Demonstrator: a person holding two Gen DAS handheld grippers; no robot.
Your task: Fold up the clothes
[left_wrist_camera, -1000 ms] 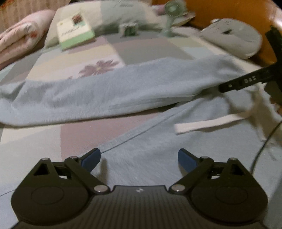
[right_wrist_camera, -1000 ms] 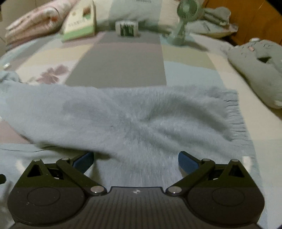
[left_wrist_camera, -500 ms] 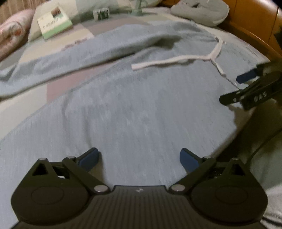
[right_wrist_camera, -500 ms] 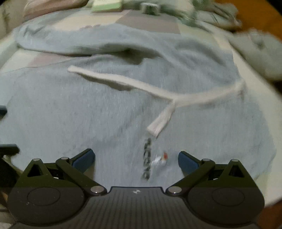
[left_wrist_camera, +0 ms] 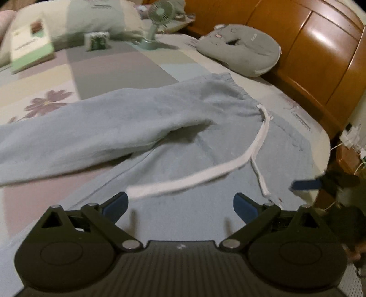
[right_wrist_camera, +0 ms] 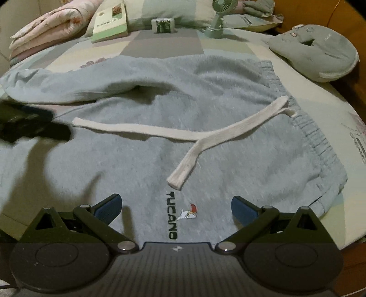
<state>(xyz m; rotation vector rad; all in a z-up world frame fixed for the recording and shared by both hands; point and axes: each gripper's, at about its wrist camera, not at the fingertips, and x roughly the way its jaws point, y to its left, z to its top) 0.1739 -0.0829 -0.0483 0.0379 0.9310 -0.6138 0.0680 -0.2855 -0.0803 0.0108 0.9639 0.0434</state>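
Light blue sweatpants lay spread on the bed, waistband toward the right edge, one leg angled off to the left and partly over the other. White drawstring lay loose across the front, above the TUCANO print. Since a second ago both cameras had pulled back from close over the leg fabric to the near edge of the bed, so the whole waist area came into view; the pants themselves looked no more folded. Left gripper hung over the near leg with fingers spread wide, holding nothing. Right gripper sat above the logo, also wide apart and empty. Judgement: release and reposition done, next grasp not started, fold barely begun. Farther back: book, small fan, grey cushion, folded pink quilt, wooden headboard.
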